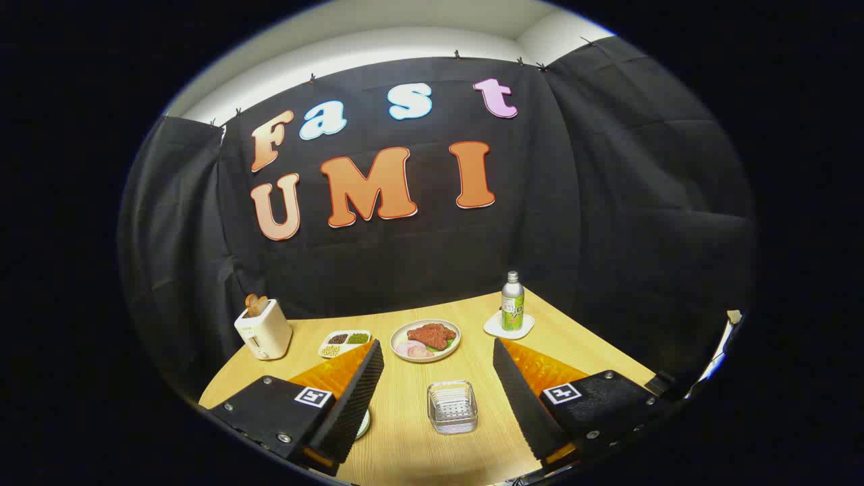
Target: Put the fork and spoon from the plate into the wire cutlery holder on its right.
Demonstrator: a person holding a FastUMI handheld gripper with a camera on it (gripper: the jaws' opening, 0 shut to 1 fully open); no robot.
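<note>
The tongs (pixel 439 378) are spread wide apart above a light wooden table (pixel 405 445), holding nothing, with bare wood showing in the gap between the two fingers (pixel 358 398). Between them, a little toward the 6 o'clock side, stands the wire cutlery holder (pixel 452 406), a small square basket that looks empty from here. At about 9 o'clock of the holder, just beside the left finger and mostly hidden under it, the pale rim of a plate (pixel 364 424) peeks out; the fork and spoon cannot be made out, so I cannot tell whether they lie on it. Beyond the fingertips, at 12 o'clock, sits a round dish (pixel 425 340) with a piece of reddish meat and pale slices. Toward 10 o'clock of that dish is a small divided tray (pixel 345 343) of beans or seeds, and farther out the same way a cream toaster (pixel 264 329) with toast standing in its slot. At 2 o'clock a bottle (pixel 512 301) stands upright on a white coaster (pixel 509 327).
</note>
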